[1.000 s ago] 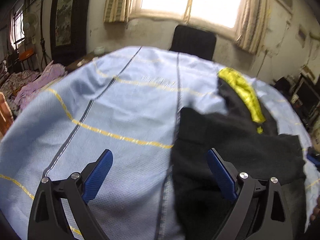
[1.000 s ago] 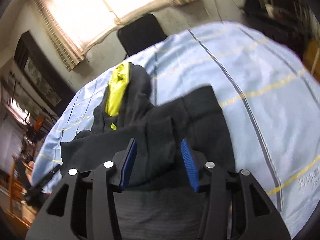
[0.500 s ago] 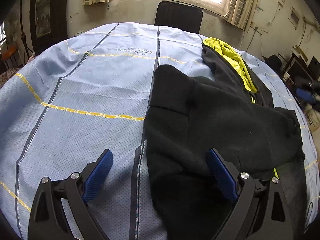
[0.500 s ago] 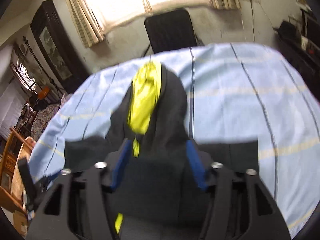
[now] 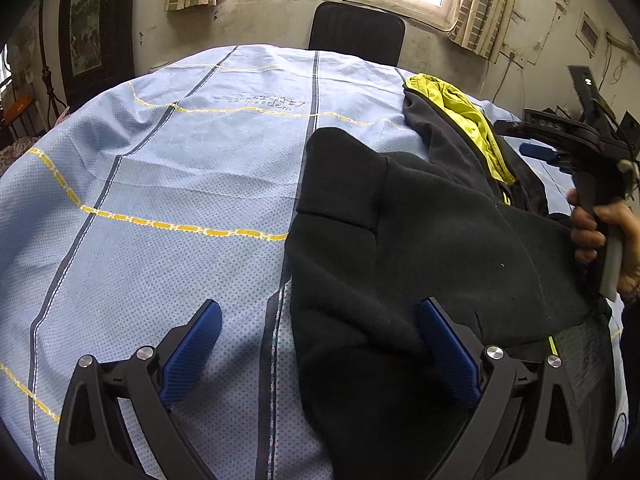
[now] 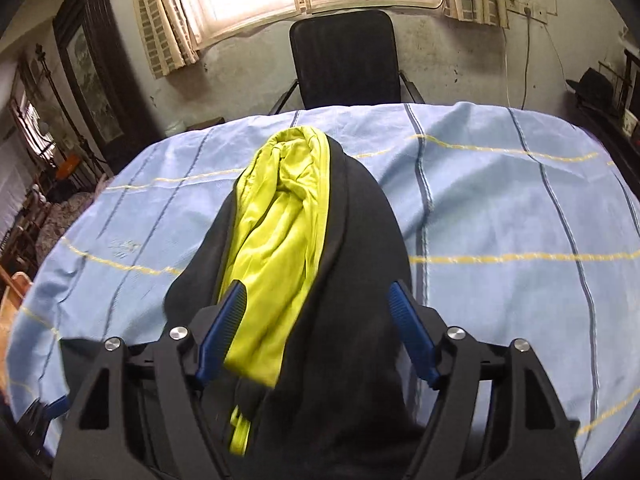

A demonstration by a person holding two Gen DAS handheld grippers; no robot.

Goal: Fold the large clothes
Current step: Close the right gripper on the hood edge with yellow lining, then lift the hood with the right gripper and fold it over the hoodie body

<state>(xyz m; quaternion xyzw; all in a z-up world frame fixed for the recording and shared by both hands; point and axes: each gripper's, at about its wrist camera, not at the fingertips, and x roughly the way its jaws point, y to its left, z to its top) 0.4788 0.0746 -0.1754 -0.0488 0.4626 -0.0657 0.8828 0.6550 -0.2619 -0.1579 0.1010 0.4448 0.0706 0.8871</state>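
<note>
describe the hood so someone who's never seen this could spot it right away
Start at the blue cloth covering the table. A black jacket lies on it, and the hood is its end nearest the chair. Its yellow-green lining is the only bright thing there.

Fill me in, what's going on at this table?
A person with a handheld gripper in each hand is folding a black hooded jacket with yellow-green lining, spread on a table under a blue striped cloth. Both the left gripper and the right gripper are open and hold nothing. One sleeve is folded across the body; the hood points toward the black chair.
</note>
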